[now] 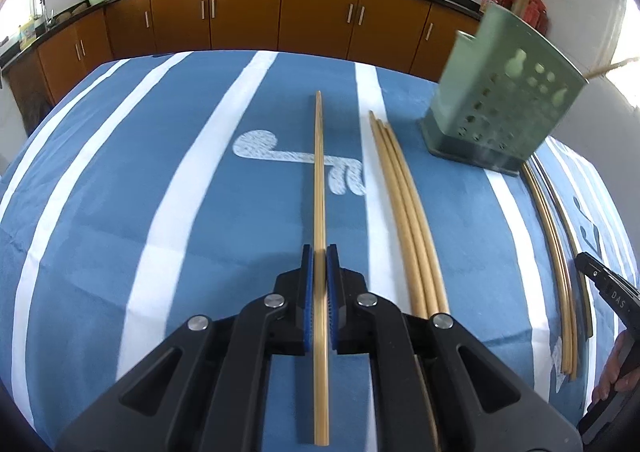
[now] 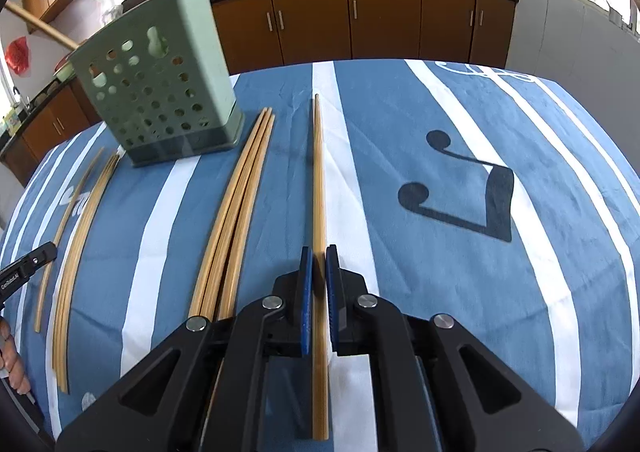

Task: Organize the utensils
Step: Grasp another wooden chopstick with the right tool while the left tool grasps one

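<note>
Left gripper (image 1: 319,258): clamped on one chopstick (image 1: 319,172) (over the tablecloth (image 1: 160,192)).
Right gripper (image 2: 319,258): clamped on another single chopstick (image 2: 319,172).
Loose bundle (image 2: 236,212): three chopsticks lying between the two held ones.
Holder (image 2: 160,92): green, perforated, standing at the bundle's far end.

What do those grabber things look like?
The left gripper and the right gripper look the same: chunky black plastic, angular arms with cut-out windows, round silver pins at the joints, and two flat fingers lined with blue ribbed pads. One has small white lettering on its side. No cables or sleeves show.
</note>
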A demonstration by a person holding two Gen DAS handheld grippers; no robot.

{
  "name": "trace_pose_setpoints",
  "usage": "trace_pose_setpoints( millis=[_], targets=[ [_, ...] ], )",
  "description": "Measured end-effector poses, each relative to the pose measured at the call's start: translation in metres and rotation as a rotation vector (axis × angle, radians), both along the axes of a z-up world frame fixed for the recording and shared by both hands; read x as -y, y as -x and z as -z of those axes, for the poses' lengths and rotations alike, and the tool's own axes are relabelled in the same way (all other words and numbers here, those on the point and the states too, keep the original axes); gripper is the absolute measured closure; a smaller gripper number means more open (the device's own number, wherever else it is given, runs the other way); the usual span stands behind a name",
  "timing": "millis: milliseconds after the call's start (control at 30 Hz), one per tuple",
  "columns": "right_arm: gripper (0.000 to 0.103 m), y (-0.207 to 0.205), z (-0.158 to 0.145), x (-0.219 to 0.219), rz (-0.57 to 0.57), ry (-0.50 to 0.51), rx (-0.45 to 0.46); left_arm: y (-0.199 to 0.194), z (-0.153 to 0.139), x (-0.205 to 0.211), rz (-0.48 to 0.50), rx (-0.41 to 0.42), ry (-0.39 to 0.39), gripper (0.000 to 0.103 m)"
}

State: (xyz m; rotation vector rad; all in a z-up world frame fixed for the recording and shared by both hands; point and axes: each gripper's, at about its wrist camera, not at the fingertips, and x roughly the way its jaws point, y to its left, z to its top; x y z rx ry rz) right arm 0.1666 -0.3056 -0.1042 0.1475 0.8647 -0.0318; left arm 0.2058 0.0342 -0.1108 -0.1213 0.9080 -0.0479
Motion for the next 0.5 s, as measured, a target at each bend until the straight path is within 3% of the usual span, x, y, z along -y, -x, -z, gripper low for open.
trace_pose_setpoints(
  millis=[500],
  targets=[
    [0.095, -0.0001, 0.0003, 0.0012, 0.0, -0.01, 0.004, 0.0021, 0.0013, -0.0026, 0.004, 0.024, 0.009, 0.094]
  ],
)
